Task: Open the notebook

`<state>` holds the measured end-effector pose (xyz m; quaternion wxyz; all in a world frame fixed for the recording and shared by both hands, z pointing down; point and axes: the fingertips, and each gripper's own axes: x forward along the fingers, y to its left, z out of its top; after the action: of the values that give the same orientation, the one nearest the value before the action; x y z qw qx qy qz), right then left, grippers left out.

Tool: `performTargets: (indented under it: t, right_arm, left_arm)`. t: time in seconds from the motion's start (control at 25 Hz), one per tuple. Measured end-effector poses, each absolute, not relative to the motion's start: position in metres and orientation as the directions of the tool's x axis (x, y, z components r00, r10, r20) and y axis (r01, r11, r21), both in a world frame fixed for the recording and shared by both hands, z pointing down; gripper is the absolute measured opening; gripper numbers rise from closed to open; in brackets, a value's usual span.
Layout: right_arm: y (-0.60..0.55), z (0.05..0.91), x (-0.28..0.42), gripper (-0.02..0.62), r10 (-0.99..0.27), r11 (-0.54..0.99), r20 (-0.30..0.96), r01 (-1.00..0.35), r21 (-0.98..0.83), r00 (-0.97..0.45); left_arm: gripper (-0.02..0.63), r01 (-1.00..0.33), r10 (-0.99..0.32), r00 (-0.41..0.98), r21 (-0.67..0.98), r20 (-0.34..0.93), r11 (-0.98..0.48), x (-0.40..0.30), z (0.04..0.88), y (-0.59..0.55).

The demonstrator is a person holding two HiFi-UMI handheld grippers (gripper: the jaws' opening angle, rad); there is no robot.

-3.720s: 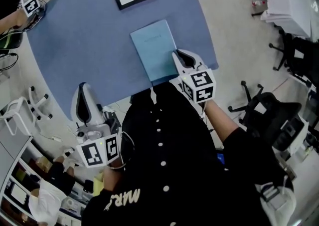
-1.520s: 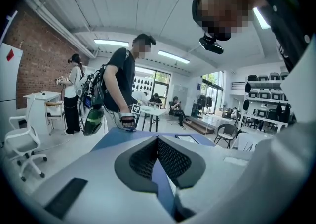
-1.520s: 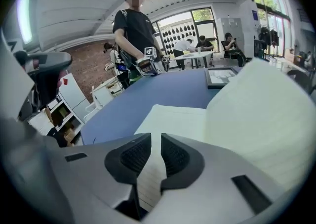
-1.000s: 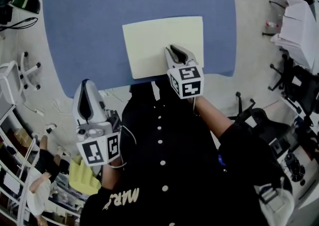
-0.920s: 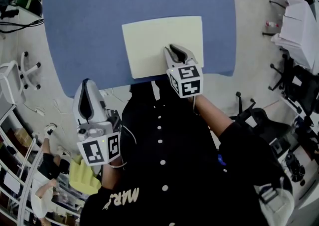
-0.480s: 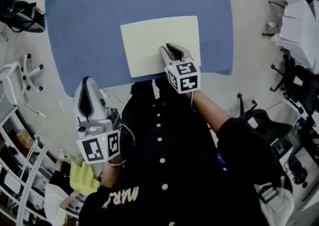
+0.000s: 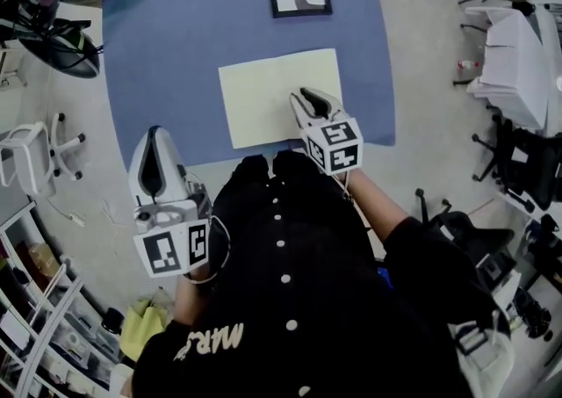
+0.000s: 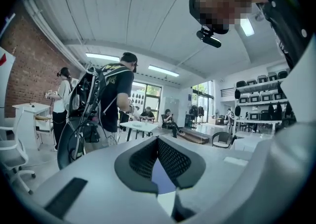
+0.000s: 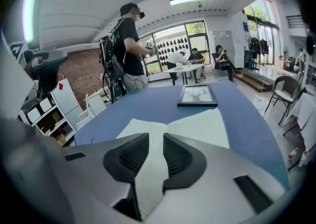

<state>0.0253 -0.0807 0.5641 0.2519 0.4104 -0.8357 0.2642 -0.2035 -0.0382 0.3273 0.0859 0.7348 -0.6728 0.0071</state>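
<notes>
The right tool (image 7: 302, 97) is now raised from the opened notebook (image 7: 262, 93), jaws opening, empty. The left tool (image 7: 155, 135) is closed. The task is judged complete.

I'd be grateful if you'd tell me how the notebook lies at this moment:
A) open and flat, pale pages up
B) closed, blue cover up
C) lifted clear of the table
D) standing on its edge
A: the notebook lies spread open and flat on the blue table, with two pale blank pages facing up and no cover showing.
</notes>
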Motion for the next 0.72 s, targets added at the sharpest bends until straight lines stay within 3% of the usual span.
performTargets:
  t: [0.2,0.36,0.72]
  right_arm:
    - [-0.09,0.505,0.03,0.083,-0.66,0.528,0.523,-0.828,-0.187,-0.539]
    - [-0.101,0.456,0.044,0.003,-0.771,0.507,0.387,-0.855,-0.108,-0.506]
    - [-0.12,0.298,0.094,0.003,-0.901,0.426,0.07,-0.903,-0.046,-0.429]
  left_arm:
    - [0.003,-0.989,-0.99,0.113,0.104,0.087,-0.104,-0.209,0.303,-0.034]
    - [0.003,-0.988,-0.989,0.129,0.092,0.072,-0.122,-0.206,0.296,-0.037]
    - [0.003,-0.985,-0.986,0.165,0.05,-0.003,-0.165,-0.199,0.258,-0.05]
